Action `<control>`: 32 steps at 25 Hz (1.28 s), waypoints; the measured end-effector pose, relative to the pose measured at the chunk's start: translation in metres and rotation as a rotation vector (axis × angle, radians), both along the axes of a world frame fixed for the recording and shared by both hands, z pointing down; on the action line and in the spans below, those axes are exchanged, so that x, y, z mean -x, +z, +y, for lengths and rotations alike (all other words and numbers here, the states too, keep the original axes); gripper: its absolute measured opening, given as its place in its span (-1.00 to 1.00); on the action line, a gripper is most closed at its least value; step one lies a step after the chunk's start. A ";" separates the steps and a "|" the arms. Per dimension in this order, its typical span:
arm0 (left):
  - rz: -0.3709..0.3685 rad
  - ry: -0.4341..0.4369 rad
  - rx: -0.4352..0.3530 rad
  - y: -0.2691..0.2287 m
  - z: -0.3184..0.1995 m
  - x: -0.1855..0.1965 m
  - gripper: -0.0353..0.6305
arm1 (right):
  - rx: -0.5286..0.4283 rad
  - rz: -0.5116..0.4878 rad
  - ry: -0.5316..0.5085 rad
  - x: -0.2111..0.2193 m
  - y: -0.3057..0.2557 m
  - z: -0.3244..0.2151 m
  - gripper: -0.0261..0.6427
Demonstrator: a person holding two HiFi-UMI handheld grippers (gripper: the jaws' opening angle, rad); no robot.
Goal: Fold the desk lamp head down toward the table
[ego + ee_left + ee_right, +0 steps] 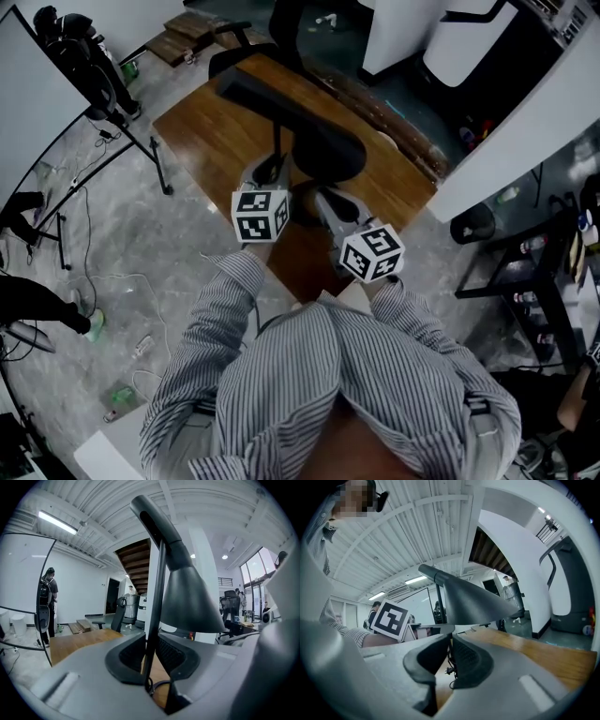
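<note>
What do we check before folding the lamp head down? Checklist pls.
1. The pole sits between the left gripper jaws: ok.
2. That grip is tight on the pole: cannot tell.
3. The right gripper is on the lamp shade: not ok, it sits below it, jaws nearly together.
4. The cord in that slit is free: cannot tell.
5. The shade is over the table: ok.

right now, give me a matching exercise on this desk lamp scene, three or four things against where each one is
Things:
1 thin black lamp pole
2 dark cone-shaped lamp shade
3 brown wooden table
4 black office chair

Places:
a on the floor past the table
b beneath the shade
c between the jaws of the left gripper
d near the pole's top

Pairs: 1-c; 2-d; 3-b; 4-a
</note>
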State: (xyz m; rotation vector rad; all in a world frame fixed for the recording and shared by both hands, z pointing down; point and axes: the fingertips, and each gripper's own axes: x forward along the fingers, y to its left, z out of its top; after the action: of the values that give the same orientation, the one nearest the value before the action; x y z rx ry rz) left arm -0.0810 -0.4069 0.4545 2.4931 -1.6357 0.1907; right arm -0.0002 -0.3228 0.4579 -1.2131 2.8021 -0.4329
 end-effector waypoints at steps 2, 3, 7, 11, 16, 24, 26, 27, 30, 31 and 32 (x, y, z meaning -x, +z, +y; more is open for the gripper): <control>0.013 -0.006 -0.001 -0.002 0.003 0.004 -0.66 | 0.010 0.012 -0.014 0.007 0.002 0.002 -0.83; 0.020 -0.011 -0.005 -0.003 0.007 0.007 -0.66 | 0.015 0.018 -0.018 0.010 0.003 0.003 -0.83; 0.052 -0.031 -0.014 -0.002 0.034 0.015 -0.66 | 0.032 0.032 -0.030 0.019 0.007 0.009 -0.83; 0.129 -0.046 0.038 0.010 0.074 0.019 -0.71 | 0.038 0.048 -0.054 0.026 0.008 0.019 -0.83; 0.172 -0.032 0.075 0.020 0.112 0.019 -0.88 | 0.050 0.067 -0.065 0.033 0.011 0.027 -0.84; 0.163 0.007 0.063 0.016 0.126 0.014 -0.88 | 0.049 0.116 -0.057 0.024 0.016 0.043 -0.92; 0.157 0.006 0.071 0.019 0.125 0.017 -0.88 | 0.064 0.116 -0.045 0.021 0.020 0.043 -0.92; 0.157 0.007 0.073 0.020 0.125 0.017 -0.88 | 0.067 0.118 -0.039 0.019 0.021 0.043 -0.92; 0.166 0.020 0.075 0.018 0.122 0.013 -0.88 | 0.064 0.132 -0.030 0.016 0.020 0.043 -0.92; 0.168 0.029 0.074 0.018 0.122 0.011 -0.88 | 0.061 0.136 -0.029 0.015 0.020 0.043 -0.92; 0.167 0.038 0.072 0.017 0.121 0.008 -0.88 | 0.058 0.138 -0.028 0.014 0.019 0.043 -0.92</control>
State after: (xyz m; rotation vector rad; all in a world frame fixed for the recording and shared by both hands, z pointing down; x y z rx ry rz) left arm -0.0885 -0.2856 0.4713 2.4162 -1.4908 0.0436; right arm -0.0144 -0.2796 0.4771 -1.2622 2.9450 -0.4522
